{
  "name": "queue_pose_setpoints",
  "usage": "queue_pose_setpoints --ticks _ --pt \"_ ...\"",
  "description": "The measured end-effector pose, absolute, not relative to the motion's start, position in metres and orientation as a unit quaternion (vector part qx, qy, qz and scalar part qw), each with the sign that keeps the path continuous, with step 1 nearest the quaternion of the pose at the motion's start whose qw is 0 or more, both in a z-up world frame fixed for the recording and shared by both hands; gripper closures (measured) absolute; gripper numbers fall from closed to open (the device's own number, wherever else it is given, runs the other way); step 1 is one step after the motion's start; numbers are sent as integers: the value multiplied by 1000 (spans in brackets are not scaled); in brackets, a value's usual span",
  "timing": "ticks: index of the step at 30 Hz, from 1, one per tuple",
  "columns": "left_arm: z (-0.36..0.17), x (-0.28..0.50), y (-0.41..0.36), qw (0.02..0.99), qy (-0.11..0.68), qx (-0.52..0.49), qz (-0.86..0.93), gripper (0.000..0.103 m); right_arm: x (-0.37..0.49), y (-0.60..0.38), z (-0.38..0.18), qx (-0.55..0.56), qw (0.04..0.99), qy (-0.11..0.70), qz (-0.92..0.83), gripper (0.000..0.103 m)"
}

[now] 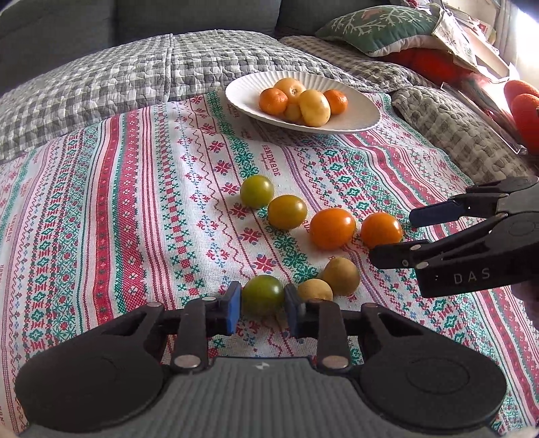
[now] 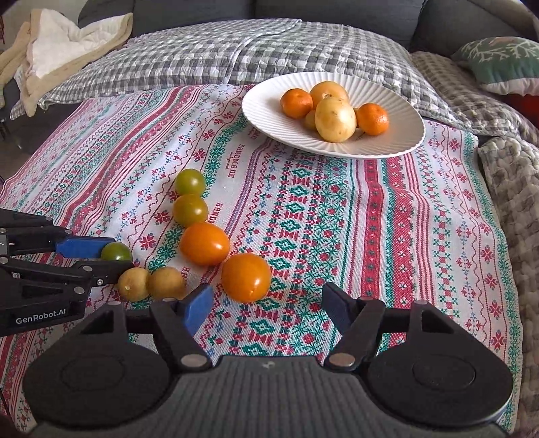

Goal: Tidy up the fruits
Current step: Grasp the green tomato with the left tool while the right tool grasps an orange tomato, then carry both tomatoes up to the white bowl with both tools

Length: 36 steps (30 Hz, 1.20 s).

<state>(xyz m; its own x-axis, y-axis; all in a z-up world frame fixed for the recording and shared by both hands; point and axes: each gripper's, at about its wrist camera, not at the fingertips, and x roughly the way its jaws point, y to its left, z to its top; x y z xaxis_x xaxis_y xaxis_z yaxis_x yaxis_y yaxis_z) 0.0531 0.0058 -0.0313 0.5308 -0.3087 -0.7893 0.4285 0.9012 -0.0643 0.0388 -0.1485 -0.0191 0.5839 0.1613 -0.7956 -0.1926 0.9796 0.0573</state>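
- Left wrist view only: red cushion (image 1: pixel 427 64) and green pillow (image 1: pixel 374 25) at two o'clock; right wrist view only: cream blanket (image 2: pixel 67 43) at ten o'clock.
- White plate (image 1: pixel 357 118) of citrus at twelve o'clock on the patterned cloth (image 1: pixel 134 202).
- Left gripper (image 1: pixel 262 303) clenched on green tomato (image 1: pixel 262 293); two yellowish fruits (image 1: pixel 340 274) crowd its right.
- Right gripper (image 2: pixel 266 303) released, empty; orange tomato (image 2: pixel 246 276) just beyond, toward eleven o'clock.
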Motion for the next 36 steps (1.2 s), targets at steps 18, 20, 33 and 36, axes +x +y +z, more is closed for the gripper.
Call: queue_pose_setpoints --ticks 18,20,33,36 --pt "-31 55 4 870 443 70 -205 88 40 -146 -21 -4 893 428 137 60" --pt "-31 55 4 870 444 70 -204 88 40 -147 -21 0 894 427 136 64" --pt "-29 56 6 873 445 60 -190 88 40 -152 -20 23 895 424 138 74" --pt "-28 56 7 875 444 55 -186 88 40 -153 -18 25 896 421 138 74"
